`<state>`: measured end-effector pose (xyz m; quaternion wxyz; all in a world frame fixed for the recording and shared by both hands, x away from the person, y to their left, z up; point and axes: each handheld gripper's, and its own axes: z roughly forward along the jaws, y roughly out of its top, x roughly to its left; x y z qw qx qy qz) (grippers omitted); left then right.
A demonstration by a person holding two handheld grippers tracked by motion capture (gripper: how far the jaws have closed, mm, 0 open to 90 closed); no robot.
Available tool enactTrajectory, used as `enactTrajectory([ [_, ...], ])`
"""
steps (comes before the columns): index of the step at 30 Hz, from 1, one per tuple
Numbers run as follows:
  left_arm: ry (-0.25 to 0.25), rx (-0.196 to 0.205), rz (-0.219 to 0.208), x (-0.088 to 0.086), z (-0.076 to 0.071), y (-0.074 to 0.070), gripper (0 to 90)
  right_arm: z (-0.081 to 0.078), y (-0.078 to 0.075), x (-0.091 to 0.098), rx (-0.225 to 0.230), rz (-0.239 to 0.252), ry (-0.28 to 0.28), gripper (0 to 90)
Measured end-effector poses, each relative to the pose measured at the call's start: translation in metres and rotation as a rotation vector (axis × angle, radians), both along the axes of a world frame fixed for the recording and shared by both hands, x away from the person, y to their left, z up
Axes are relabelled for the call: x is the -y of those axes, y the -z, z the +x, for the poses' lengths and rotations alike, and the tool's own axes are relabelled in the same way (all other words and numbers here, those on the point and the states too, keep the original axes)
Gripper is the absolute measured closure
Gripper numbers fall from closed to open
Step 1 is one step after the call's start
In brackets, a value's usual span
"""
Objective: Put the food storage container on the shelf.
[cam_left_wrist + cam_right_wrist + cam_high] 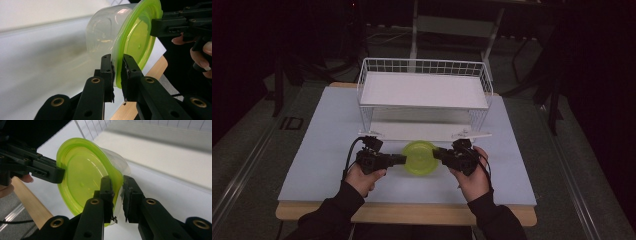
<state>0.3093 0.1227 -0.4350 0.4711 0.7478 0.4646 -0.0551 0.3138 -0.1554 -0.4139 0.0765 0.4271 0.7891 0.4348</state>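
Both grippers, left gripper (pixel 401 159) at 9 o'clock, right gripper (pixel 437 154) at 3, are clamped on the lidded container (pixel 420 157) rim, looks mid-lift; next probably needs a level carry toward the wire rack (pixel 424 90) at 12.

text: no clearly legible writing | floor (pixel 272 130): pale mark left of the table (pixel 332 150), possibly the letters "ID", too dim to be sure | container lid (pixel 82 182): no label or brand readable | wire rack (pixel 422 67): no signs or numbers

left tongs (pixel 401 159) clamped, right tongs (pixel 437 153) clamped
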Motion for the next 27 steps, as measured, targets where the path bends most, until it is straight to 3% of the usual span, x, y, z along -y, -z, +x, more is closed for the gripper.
enactTrajectory([
  [2,-0.002,0.007,-0.002,-0.001,0.000,-0.004,82.0,0.001,-0.004,-0.001,0.005,0.002,-0.001,79.5],
  [13,-0.051,0.107,-0.036,-0.008,0.014,-0.060,82.0,0.017,-0.062,-0.008,0.086,0.025,0.010,79.4],
  [19,-0.084,0.124,-0.048,-0.009,0.030,-0.080,82.0,0.034,-0.085,-0.012,0.101,0.025,0.032,79.2],
  [27,-0.128,0.145,-0.017,-0.004,0.056,-0.102,81.2,0.057,-0.109,-0.016,0.114,0.012,0.062,79.3],
])
